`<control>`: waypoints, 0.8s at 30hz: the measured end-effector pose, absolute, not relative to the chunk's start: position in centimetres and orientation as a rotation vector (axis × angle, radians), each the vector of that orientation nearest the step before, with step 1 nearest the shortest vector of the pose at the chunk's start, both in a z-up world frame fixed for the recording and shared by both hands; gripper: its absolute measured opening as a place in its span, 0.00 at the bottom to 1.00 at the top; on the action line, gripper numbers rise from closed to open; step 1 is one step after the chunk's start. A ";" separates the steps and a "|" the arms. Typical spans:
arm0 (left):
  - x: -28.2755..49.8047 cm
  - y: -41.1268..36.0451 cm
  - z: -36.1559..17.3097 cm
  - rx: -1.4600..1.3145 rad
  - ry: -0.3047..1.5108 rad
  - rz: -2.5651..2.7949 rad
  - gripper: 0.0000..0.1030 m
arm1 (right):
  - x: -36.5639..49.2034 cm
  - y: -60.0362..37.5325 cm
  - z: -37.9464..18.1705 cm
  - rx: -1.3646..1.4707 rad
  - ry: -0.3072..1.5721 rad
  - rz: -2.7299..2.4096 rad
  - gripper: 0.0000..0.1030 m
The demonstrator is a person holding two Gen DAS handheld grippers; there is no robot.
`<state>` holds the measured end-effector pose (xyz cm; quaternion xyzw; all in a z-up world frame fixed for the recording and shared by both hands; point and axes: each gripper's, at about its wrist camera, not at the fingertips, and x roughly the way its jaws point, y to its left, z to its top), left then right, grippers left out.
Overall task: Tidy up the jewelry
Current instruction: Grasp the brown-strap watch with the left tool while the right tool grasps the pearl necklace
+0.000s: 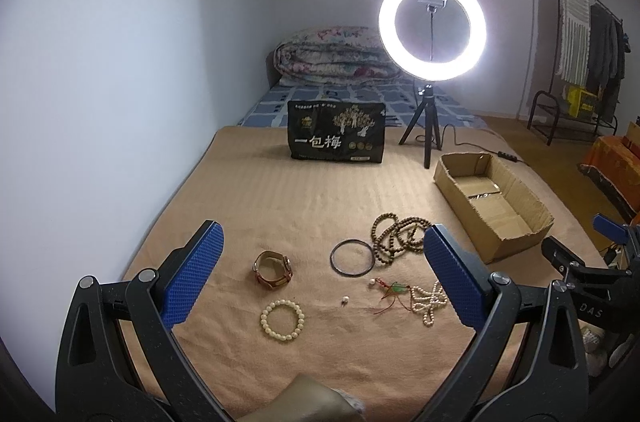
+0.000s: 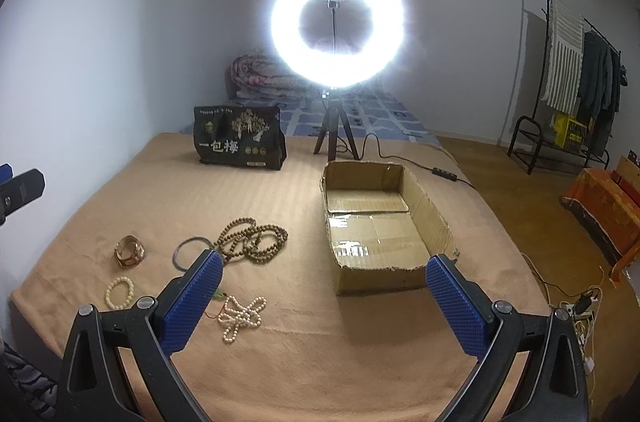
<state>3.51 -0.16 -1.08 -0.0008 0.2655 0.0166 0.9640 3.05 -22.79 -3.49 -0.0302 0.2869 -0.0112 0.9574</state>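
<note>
Jewelry lies on a tan blanket (image 1: 280, 206): a brown strap watch (image 1: 273, 269), a cream bead bracelet (image 1: 282, 320), a dark thin bangle (image 1: 351, 257), a brown wooden bead strand (image 1: 396, 238), a pearl necklace (image 1: 430, 300) with a green and red charm (image 1: 394, 289), and a tiny loose piece (image 1: 345, 300). An open cardboard box (image 2: 384, 226) stands to the right and looks empty. My left gripper (image 1: 324, 242) is open above the jewelry. My right gripper (image 2: 324, 274) is open, in front of the box, with the pearl necklace (image 2: 240, 312) at its left finger.
A lit ring light on a tripod (image 1: 432, 26) and a black snack bag (image 1: 336, 136) stand at the back of the blanket. Its cable (image 2: 400, 158) runs behind the box. A folded quilt (image 1: 336, 56) lies beyond. A clothes rack (image 2: 576, 82) stands far right.
</note>
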 end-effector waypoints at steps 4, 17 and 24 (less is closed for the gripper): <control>4.5 0.4 -2.0 0.017 0.573 0.046 0.99 | 3.5 -22.6 -4.2 -0.088 0.600 -0.026 1.00; 10.8 6.2 -3.4 -0.009 0.721 0.078 0.99 | 6.9 -20.8 -7.6 -0.164 0.760 0.174 0.92; 15.2 9.6 -7.1 -0.061 0.886 0.084 0.87 | 9.5 -18.4 -10.2 -0.234 0.870 0.322 0.86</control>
